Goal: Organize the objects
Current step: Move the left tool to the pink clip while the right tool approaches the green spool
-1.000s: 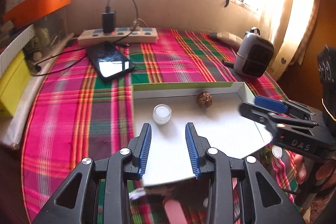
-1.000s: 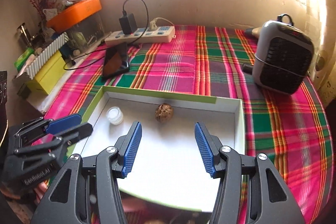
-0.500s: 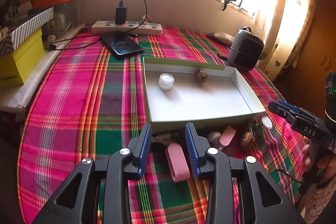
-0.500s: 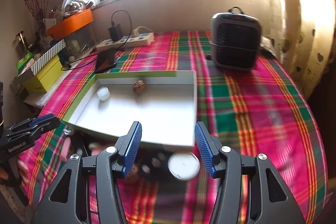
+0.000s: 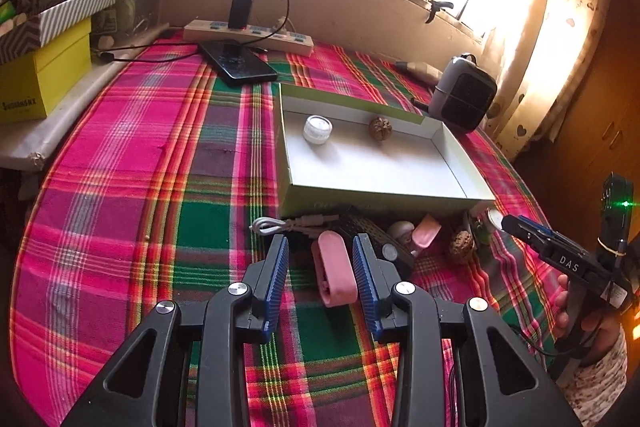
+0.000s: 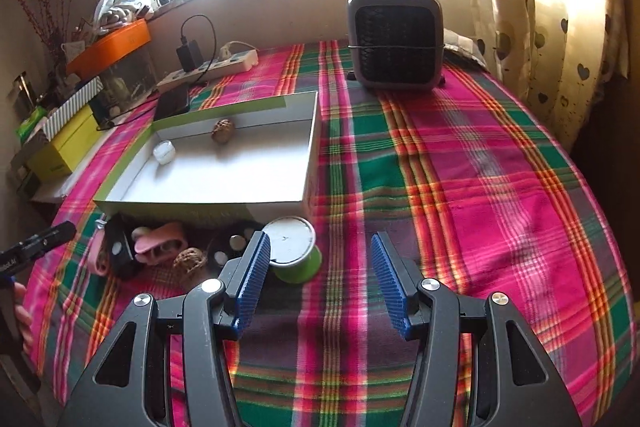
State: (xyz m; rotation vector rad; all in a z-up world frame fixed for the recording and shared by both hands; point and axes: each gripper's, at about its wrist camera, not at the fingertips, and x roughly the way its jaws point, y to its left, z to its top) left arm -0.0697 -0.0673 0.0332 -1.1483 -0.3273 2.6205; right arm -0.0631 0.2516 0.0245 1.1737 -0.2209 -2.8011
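Observation:
A shallow white tray with green sides (image 5: 380, 195) (image 6: 200, 205) lies on the plaid cloth. It holds a small white jar (image 5: 317, 129) (image 6: 164, 151) and a walnut (image 5: 380, 127) (image 6: 223, 130). Loose items lie along its near side: a pink case (image 5: 335, 273), a white cable (image 5: 276, 225), a black box (image 5: 368, 231), a second walnut (image 5: 460, 245) (image 6: 190, 261) and a green spool with a white top (image 6: 294, 251). My left gripper (image 5: 319, 243) (image 6: 60, 231) is open, its jaws either side of the pink case. My right gripper (image 6: 320, 247) (image 5: 510, 222) is open, with the spool just inside its left finger.
A grey heater (image 6: 396, 43) (image 5: 464, 99) stands at the back right. A power strip (image 5: 248, 35) and a black phone (image 5: 238, 63) lie behind the tray. A yellow box (image 5: 40, 83) and other boxes line the left ledge. A curtain hangs on the right.
Both grippers have drawn back from over the tray toward the near side of the table. The loose items in front of the tray have come into view, and the pink case now lies between the left jaws.

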